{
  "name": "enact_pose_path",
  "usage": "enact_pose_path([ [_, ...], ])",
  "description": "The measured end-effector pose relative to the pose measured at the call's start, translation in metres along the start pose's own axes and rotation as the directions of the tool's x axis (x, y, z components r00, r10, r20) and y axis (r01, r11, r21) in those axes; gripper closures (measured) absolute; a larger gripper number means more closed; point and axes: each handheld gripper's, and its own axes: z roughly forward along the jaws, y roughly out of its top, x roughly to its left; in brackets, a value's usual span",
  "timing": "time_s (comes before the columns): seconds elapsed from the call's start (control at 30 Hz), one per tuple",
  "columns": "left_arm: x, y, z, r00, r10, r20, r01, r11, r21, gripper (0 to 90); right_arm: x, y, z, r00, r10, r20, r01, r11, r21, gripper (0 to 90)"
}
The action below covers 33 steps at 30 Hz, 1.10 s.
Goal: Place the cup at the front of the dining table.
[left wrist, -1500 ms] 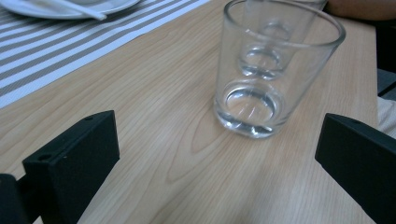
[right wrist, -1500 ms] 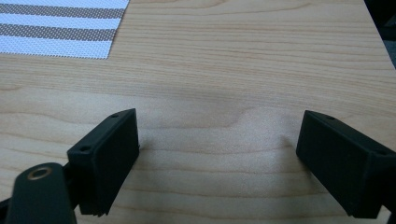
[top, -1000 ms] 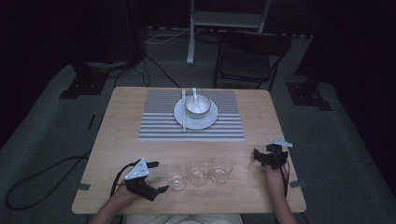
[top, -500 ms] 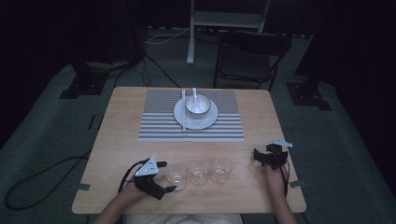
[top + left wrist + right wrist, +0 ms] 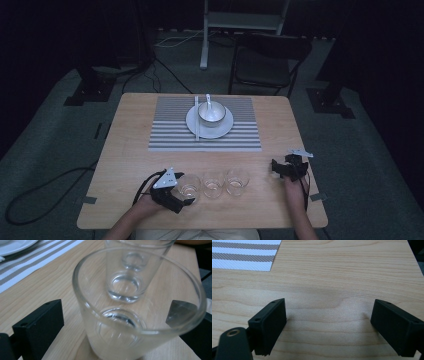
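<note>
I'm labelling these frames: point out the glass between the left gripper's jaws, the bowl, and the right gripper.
Glass (image 5: pixel 130 322), left gripper view, its base.
Bowl (image 5: pixel 211 114), high view, its inside.
Right gripper (image 5: pixel 328 323), right gripper view, midway between its tips.

The wooden table (image 5: pixel 130 150) carries a striped placemat (image 5: pixel 170 132) and three glasses (image 5: pixel 213 184) (in a row).

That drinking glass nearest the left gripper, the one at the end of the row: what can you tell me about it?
The nearest glass is a clear, empty tumbler with a thick base and walls that widen toward a smooth rim. It stands upright on the wooden table, leftmost in a row of three glasses. The left gripper has its black jaws on either side of it, open; whether they touch the glass yet cannot be told. The middle glass shows through it, just behind.
</note>
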Motion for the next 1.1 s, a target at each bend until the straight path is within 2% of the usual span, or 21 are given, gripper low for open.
enact_pose_path([
  [0.1,-0.001,0.003,0.003,0.9999,0.011,-0.008,-0.011,0.9999,-0.005,2.4,0.0,0.0,0.0,1.0,0.0,0.0,0.0,1.0,0.0,12.4],
  [0.13,-0.001,0.003,0.003,0.9999,0.017,0.002,-0.017,0.9998,-0.011,2.9,0.0,0.0,0.0,1.0,-0.001,0.0,0.001,1.0,0.0,12.5],
  [0.33,-0.004,0.005,0.008,0.9996,0.019,-0.02,-0.019,0.9997,-0.014,7.0,0.0,0.0,0.0,1.0,0.0,0.0,0.0,1.0,0.0,12.4],
  [0.4,-0.004,0.005,0.009,0.9997,0.022,-0.012,-0.022,0.9996,-0.015,7.2,0.0,0.0,0.0,1.0,-0.001,-0.001,0.001,1.0,0.0,12.5],
  [0.47,-0.006,0.004,0.011,0.9996,0.026,-0.011,-0.026,0.9995,-0.016,9.9,0.0,0.0,0.0,1.0,-0.001,-0.001,0.001,1.0,0.0,12.4],
  [0.5,-0.007,0.004,0.011,0.9995,0.028,-0.011,-0.029,0.9993,-0.022,15.5,0.0,0.0,0.0,1.0,0.0,-0.001,0.0,1.0,0.0,12.4],
  [0.57,-0.007,0.004,0.011,0.9996,0.029,0.003,-0.029,0.999,-0.035,18.2,0.0,0.0,0.0,1.0,0.0,-0.001,0.0,1.0,0.0,12.4],
  [0.67,-0.008,0.004,0.011,0.9995,0.033,-0.004,-0.033,0.9988,-0.036,19.6,0.0,0.0,0.0,1.0,0.0,0.0,0.0,1.0,0.0,12.5],
  [0.83,-0.008,0.005,0.011,0.9996,0.027,-0.009,-0.027,0.9993,-0.026,19.7,0.0,0.0,0.0,1.0,-0.001,-0.001,0.001,1.0,0.0,12.5],
  [0.93,-0.007,0.005,0.011,0.9999,0.01,-0.007,-0.01,0.9993,-0.035,19.8,0.0,0.0,0.0,1.0,0.0,-0.001,0.0,1.0,0.0,12.5],
  [1.07,-0.005,0.005,0.009,0.9996,-0.015,0.022,0.016,0.999,-0.041,19.9,0.0,0.0,0.0,1.0,0.0,-0.001,0.0,1.0,0.0,12.4],
  [1.1,-0.006,0.005,0.009,0.9998,-0.01,0.02,0.011,0.9991,-0.04,20.0,0.0,0.0,0.0,1.0,-0.001,0.0,0.001,1.0,0.0,12.4],
])
